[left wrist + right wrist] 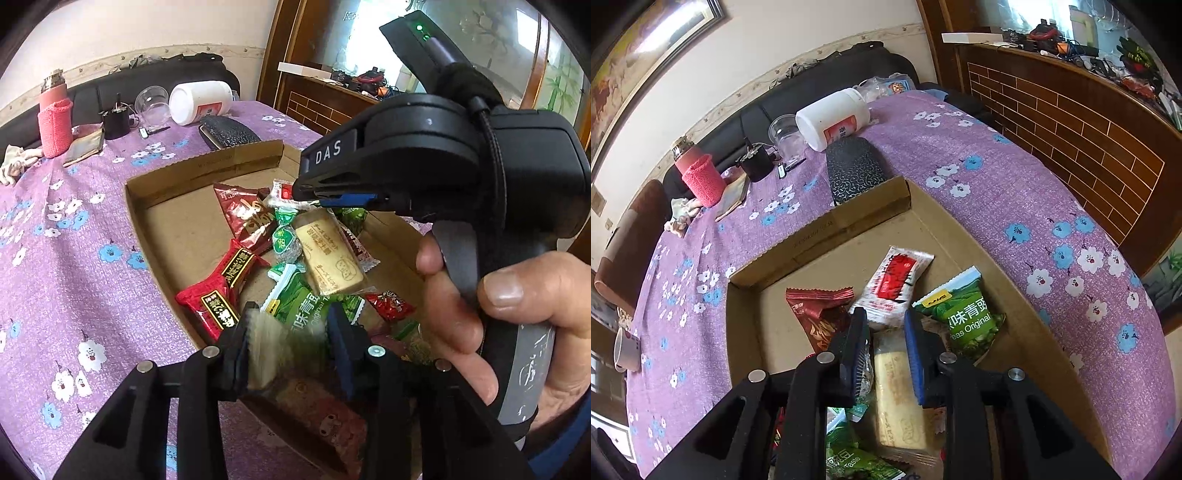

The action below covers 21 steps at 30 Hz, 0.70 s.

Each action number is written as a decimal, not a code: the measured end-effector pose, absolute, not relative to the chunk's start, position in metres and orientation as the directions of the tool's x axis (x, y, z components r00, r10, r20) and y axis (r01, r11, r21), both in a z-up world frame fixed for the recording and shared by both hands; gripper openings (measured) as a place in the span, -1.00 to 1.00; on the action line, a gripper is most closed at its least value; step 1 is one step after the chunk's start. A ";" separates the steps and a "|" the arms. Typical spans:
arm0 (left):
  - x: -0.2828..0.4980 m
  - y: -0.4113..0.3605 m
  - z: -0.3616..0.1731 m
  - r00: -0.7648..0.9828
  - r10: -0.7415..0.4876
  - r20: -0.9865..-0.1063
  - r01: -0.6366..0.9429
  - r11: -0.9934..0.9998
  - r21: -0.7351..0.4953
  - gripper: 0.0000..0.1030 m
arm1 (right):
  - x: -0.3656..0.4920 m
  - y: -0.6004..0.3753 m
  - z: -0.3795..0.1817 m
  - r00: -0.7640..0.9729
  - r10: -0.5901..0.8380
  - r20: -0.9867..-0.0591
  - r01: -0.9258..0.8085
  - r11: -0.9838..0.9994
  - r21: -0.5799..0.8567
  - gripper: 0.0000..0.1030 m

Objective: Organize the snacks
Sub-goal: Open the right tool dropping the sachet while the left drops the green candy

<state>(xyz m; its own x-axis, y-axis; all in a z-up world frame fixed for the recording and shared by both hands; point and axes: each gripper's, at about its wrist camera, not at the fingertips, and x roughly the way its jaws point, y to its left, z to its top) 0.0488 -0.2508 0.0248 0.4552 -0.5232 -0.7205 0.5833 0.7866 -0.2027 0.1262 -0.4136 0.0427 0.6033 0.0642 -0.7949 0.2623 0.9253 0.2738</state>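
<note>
Your worktop [74,258], covered in a purple cloth printed with white and blue flowers, carries a wide, shallow brown cardboard box [166,184] in its near part, and all the snacks lie inside it.

Your right hand [535,314] wraps the grey handle of the right gripper [306,197], which points down into the far half of the box. Its jaws are almost closed. Their tips sit right at the end of a beige biscuit in a clear wrapper [332,254], but you cannot tell whether the wrapper's edge is pinched.

The left gripper [291,332] hangs over the near side of the box with its jaws partly apart. A blurred beige-and-brown packet [269,347] sits between them, against one pad, and looks loose rather than squeezed.

Along the far edge of the worktop a white plastic jar with a red label [201,101] lies on its side. A black patterned case [229,134] is just behind the box's far wall. A pink bottle in a red knitted sleeve [55,122] stands upright towards the far left corner.

In the box, a green pea packet [971,321] rests by the right wall, and a white packet with a red panel [897,280] lies beyond the right jaws. A dark red foil packet [247,218] lies left of the biscuit. Two bright red packets with black-and-gold labels [218,291] lie against the left wall.
</note>
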 end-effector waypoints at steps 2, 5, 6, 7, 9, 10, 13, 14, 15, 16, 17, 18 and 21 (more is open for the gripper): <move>0.048 -0.251 0.025 0.461 -0.521 -0.719 0.583 0.788 -0.198 -0.27 | 0.125 -0.413 0.044 0.609 0.058 -0.791 0.264 0.926 0.271 -0.52; 0.049 -0.250 0.025 0.461 -0.521 -0.718 0.581 0.789 -0.200 -0.25 | 0.124 -0.413 0.046 0.614 0.052 -0.788 0.266 0.926 0.268 -0.50; 0.049 -0.250 0.025 0.461 -0.521 -0.718 0.580 0.790 -0.200 -0.25 | 0.123 -0.414 0.047 0.615 0.051 -0.787 0.267 0.925 0.269 -0.50; 0.049 -0.250 0.025 0.461 -0.521 -0.718 0.580 0.790 -0.201 -0.25 | 0.123 -0.414 0.047 0.616 0.052 -0.786 0.267 0.925 0.271 -0.49; 0.049 -0.250 0.025 0.462 -0.522 -0.716 0.579 0.790 -0.202 -0.23 | 0.123 -0.414 0.049 0.620 0.052 -0.783 0.268 0.924 0.273 -0.49; 0.049 -0.249 0.026 0.464 -0.523 -0.715 0.579 0.790 -0.203 -0.22 | 0.122 -0.414 0.049 0.622 0.051 -0.781 0.268 0.924 0.274 -0.49; 0.049 -0.248 0.027 0.473 -0.522 -0.710 0.574 0.794 -0.201 -0.16 | 0.121 -0.415 0.052 0.627 0.052 -0.777 0.268 0.922 0.278 -0.46; 0.048 -0.248 0.027 0.477 -0.520 -0.709 0.572 0.796 -0.199 -0.11 | 0.121 -0.415 0.052 0.629 0.051 -0.776 0.268 0.922 0.278 -0.44; 0.048 -0.247 0.027 0.480 -0.518 -0.708 0.570 0.798 -0.198 -0.08 | 0.120 -0.415 0.053 0.631 0.049 -0.774 0.269 0.922 0.278 -0.42; 0.049 -0.247 0.027 0.479 -0.520 -0.707 0.568 0.798 -0.202 -0.07 | 0.120 -0.415 0.054 0.633 0.049 -0.772 0.270 0.921 0.280 -0.41; 0.049 -0.246 0.027 0.477 -0.522 -0.707 0.567 0.797 -0.206 -0.06 | 0.119 -0.415 0.054 0.635 0.049 -0.771 0.270 0.921 0.282 -0.41; 0.050 -0.246 0.027 0.476 -0.522 -0.707 0.567 0.797 -0.207 -0.04 | 0.119 -0.416 0.055 0.636 0.049 -0.770 0.271 0.920 0.283 -0.41; 0.050 -0.246 0.028 0.480 -0.521 -0.706 0.564 0.800 -0.207 -0.02 | 0.118 -0.416 0.056 0.640 0.049 -0.767 0.271 0.920 0.284 -0.40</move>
<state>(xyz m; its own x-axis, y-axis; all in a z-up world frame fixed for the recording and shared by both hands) 0.0496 -0.2461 0.0276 0.4801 -0.5211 -0.7057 0.5635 0.7997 -0.2072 0.1185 -0.4157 0.0558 0.6398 0.0487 -0.7670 0.2706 0.9198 0.2842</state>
